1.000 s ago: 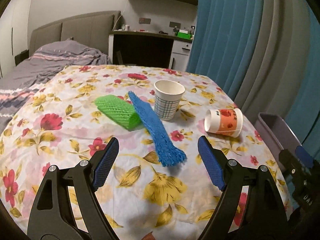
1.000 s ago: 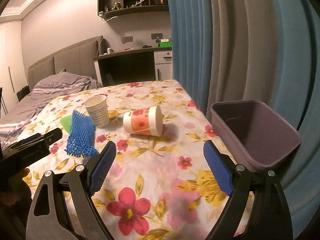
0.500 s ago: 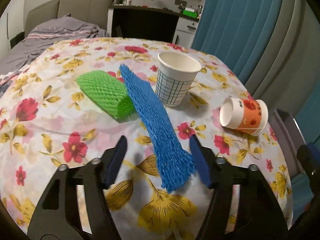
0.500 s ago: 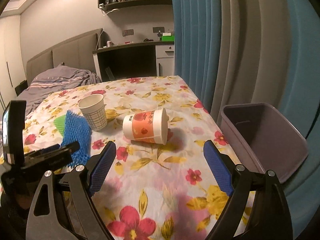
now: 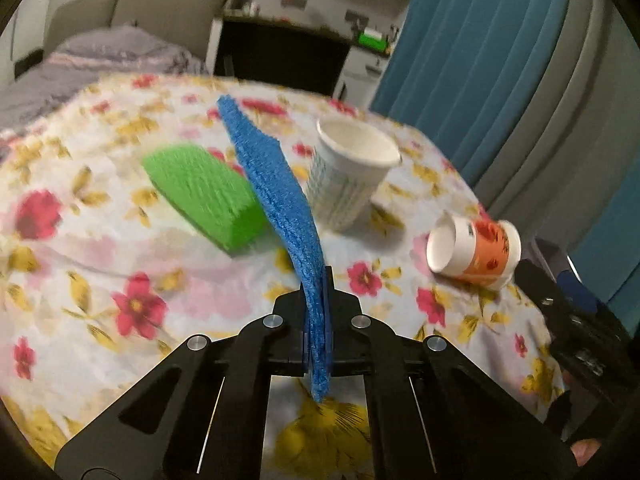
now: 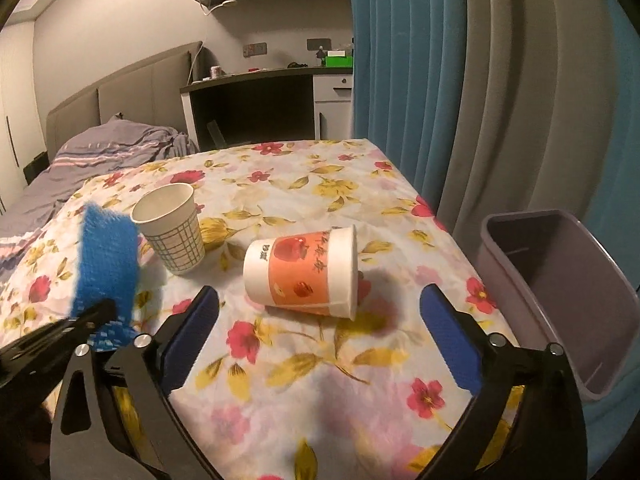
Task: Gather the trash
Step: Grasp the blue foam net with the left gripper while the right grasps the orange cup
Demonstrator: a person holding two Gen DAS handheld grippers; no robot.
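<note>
Blue foam net (image 5: 276, 184), green foam net (image 5: 204, 192), orange-banded cup (image 6: 308, 272), floral tablecloth (image 6: 304, 360)

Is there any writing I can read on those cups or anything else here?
Nothing can be read for certain.
Orange cup, lying on its side: a row of printed characters along the orange band and a small mark near its base, too small and blurred to read.
Checked cup, standing upright: a grid pattern only, no text visible.
Green box on the far desk: no label legible.

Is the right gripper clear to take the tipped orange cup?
Probably yes. The right gripper stands open, the orange cup lies on its side just ahead of it, and nothing sits between them.
</note>
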